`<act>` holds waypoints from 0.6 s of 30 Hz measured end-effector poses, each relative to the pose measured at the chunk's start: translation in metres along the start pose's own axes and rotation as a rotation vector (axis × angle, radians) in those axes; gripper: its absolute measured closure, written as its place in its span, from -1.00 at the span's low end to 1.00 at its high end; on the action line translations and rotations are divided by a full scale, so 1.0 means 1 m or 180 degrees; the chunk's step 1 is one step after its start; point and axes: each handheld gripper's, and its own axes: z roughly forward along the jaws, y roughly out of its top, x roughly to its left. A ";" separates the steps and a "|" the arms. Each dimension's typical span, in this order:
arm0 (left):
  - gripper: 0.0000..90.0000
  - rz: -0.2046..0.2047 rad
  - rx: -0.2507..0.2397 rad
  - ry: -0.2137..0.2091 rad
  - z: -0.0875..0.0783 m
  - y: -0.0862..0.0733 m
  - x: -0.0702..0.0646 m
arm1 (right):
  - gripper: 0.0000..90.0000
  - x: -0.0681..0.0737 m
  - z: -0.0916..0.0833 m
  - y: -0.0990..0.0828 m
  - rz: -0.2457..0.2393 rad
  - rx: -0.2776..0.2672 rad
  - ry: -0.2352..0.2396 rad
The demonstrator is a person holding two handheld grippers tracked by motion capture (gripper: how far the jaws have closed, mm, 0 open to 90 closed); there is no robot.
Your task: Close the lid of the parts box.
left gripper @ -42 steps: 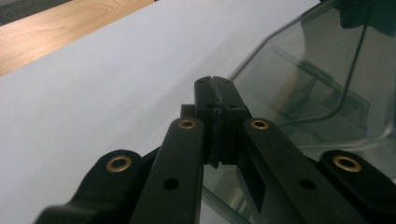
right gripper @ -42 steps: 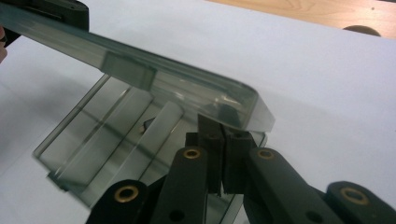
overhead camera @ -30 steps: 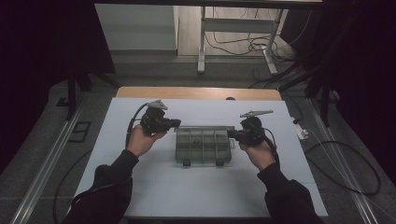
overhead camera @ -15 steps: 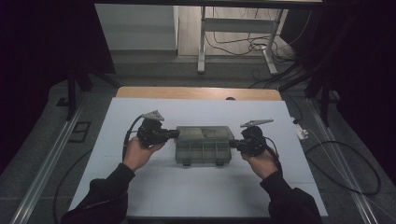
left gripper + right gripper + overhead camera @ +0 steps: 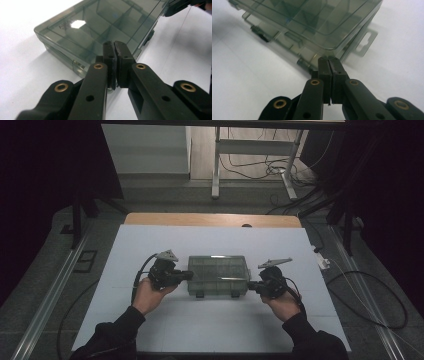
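Clear compartment box lies mid tabletop, lid down. Left gripper at left end, right gripper at right end, jaws of both pressed together, empty. Advice: press both ends evenly, keep box level, avoid skewing.

Your item is a smoke-tinted clear plastic organiser box, lying flat on the white table top near its middle, long side across your front. Its lid is down and its inner dividers show through. Two dark latches sit on the edge facing you, and a hang tab projects from one end.
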 end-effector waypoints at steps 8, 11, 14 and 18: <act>0.93 0.0040 0.0172 0.0092 0.009 -0.008 -0.002 | 0.96 0.006 -0.008 -0.002 -0.0092 -0.0069 0.0068; 0.93 0.0037 0.0228 0.0103 0.012 -0.011 -0.002 | 0.96 0.005 -0.005 0.006 -0.0107 -0.0143 0.0022; 0.94 -0.0005 0.0221 0.0098 0.013 -0.014 -0.001 | 0.96 0.002 0.004 0.011 -0.0080 -0.0143 0.0010; 0.95 -0.0031 0.0225 0.0119 0.015 -0.016 0.000 | 0.96 -0.001 0.019 0.013 -0.0129 -0.0084 -0.0027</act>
